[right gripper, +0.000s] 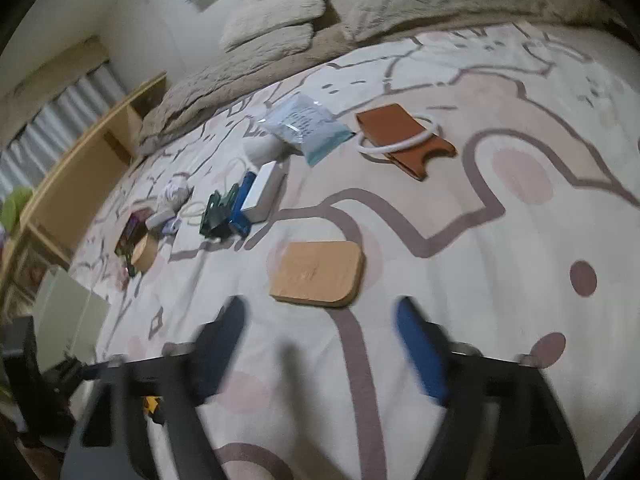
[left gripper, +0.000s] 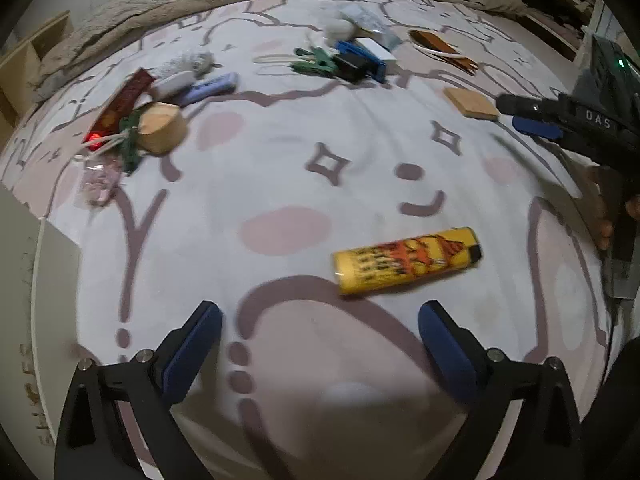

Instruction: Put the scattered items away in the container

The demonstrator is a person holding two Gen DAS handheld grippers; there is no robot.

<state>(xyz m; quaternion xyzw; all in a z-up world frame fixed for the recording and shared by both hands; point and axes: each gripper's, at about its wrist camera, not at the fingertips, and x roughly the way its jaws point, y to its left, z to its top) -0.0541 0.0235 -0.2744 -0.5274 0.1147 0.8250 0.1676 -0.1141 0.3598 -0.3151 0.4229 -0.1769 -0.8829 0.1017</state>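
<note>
Glossy yellow lighter (left gripper: 408, 261), cylindrical, on soft patterned blanket (left gripper: 280, 184), just beyond left gripper (left gripper: 320, 344), fingers spread wide, empty. Flat rounded cork pad (right gripper: 318, 273) ahead of right gripper (right gripper: 322, 344), released, touching nothing.

The lighter (left gripper: 408, 260) lies on the blanket (left gripper: 280, 184), before the clutter.

one yellow lighter (left gripper: 408, 260) at five o'clock, one flat wooden board (right gripper: 318, 272), one round wooden box (left gripper: 162, 126) at ten o'clock, one brown leather pouch (right gripper: 404, 140), one white ring (right gripper: 400, 138), one clear plastic bag (right gripper: 306, 126).
</note>
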